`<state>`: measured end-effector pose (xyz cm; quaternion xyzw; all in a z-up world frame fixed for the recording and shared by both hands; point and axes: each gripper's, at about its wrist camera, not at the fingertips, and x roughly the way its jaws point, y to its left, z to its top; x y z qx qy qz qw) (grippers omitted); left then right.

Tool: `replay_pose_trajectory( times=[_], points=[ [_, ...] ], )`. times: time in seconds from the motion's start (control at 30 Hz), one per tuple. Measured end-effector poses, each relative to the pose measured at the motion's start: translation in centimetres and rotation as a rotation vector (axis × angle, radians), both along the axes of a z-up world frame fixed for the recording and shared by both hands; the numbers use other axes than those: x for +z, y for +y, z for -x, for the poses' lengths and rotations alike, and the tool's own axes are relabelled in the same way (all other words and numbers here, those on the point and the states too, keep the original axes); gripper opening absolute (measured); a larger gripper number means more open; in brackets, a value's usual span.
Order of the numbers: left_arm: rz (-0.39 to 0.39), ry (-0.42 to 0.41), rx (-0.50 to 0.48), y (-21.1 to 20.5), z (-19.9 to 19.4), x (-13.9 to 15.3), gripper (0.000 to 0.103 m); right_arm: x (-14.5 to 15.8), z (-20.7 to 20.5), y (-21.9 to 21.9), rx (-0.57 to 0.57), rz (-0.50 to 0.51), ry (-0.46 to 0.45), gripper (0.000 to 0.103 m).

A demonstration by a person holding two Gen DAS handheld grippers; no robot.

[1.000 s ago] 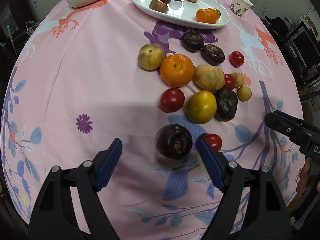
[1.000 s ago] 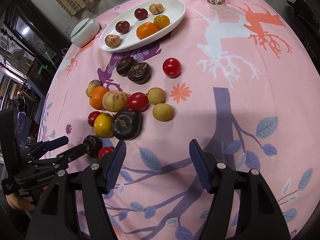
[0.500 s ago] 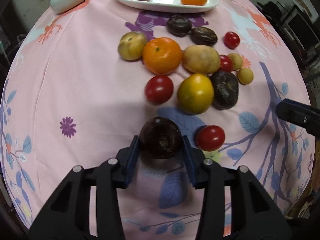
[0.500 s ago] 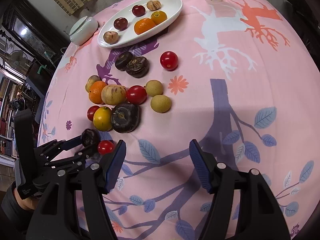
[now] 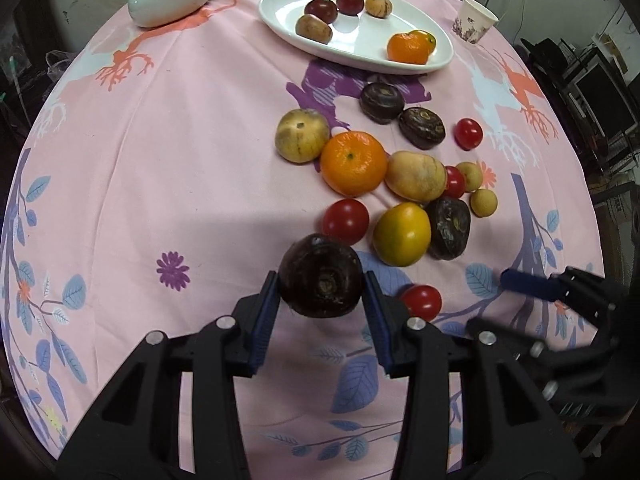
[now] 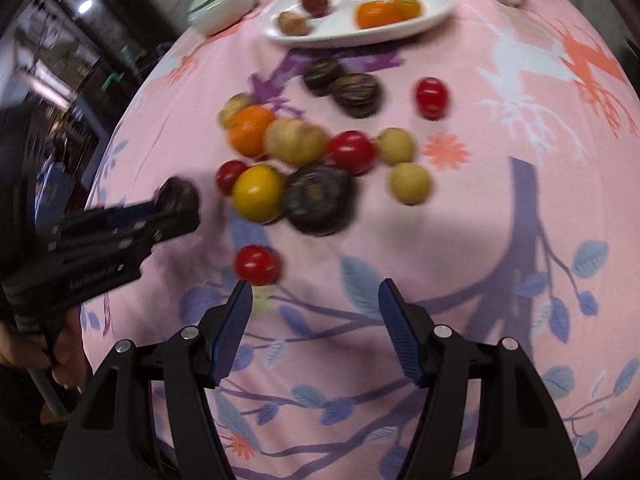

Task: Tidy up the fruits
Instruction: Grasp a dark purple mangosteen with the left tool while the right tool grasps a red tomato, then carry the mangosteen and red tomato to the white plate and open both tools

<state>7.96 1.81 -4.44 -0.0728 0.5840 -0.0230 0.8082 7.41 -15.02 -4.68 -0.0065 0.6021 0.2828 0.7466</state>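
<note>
left wrist view shows the left tongs (image 5: 322,304) pinching a dark purple fruit (image 5: 321,276) at the near edge of the loose fruit pile (image 5: 384,172) on the pink tabletop (image 5: 160,160). right tongs (image 6: 315,312) are spread with nothing between them, just near of a small red tomato (image 6: 256,265). a white plate (image 5: 360,46) of sorted fruit sits at the far side.

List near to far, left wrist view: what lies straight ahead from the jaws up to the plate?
Dark purple fruit held in the left gripper → red tomato → orange mandarin → dark round fruit → white oval plate.
</note>
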Motion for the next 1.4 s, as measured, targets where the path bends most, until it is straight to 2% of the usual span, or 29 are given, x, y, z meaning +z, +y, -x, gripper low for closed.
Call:
replay_pose_trajectory(
  times=[0.1,0.27,0.43,0.47,0.5,0.67,0.73,0.9,1.03,1.2,1.4],
  points=[
    [0.0,-0.003,0.015,0.6,0.0,0.1,0.043,-0.7,0.6,1.8,0.068,-0.006,0.003,0.051],
    [0.006,-0.004,0.034,1.2,-0.1,-0.1,0.043,-1.4,0.7,3.5,0.106,0.003,0.001,0.046],
    [0.014,0.001,0.041,1.4,0.1,-0.4,0.043,-1.6,0.1,4.4,0.098,0.024,-0.018,0.044],
    [0.016,0.003,0.042,1.5,0.1,-0.4,0.043,-1.7,0.0,4.6,0.097,0.028,-0.022,0.042],
    [0.018,0.004,0.044,1.5,0.2,-0.5,0.043,-1.8,0.0,4.8,0.099,0.038,-0.026,0.031],
    [0.019,0.015,0.046,1.5,0.3,-0.7,0.043,-1.7,-0.4,5.1,0.099,0.061,-0.063,0.029],
    [0.019,0.009,0.046,1.5,0.3,-0.5,0.043,-1.6,-0.8,4.1,0.075,0.034,-0.032,0.029],
    [0.024,-0.013,0.04,1.5,0.2,0.5,0.043,0.7,-1.1,1.5,0.024,-0.027,-0.044,0.029],
    [0.031,-0.04,0.023,1.1,-0.3,1.9,0.043,2.6,-2.0,-0.3,-0.023,-0.044,-0.091,0.029],
    [0.014,-0.094,-0.01,0.6,-2.1,4.2,0.043,4.7,-4.4,-1.9,-0.077,-0.042,-0.162,0.029],
    [0.016,-0.15,-0.031,0.0,-6.4,6.5,0.043,6.9,-9.1,-2.0,-0.116,-0.068,-0.237,0.029]
  ],
)
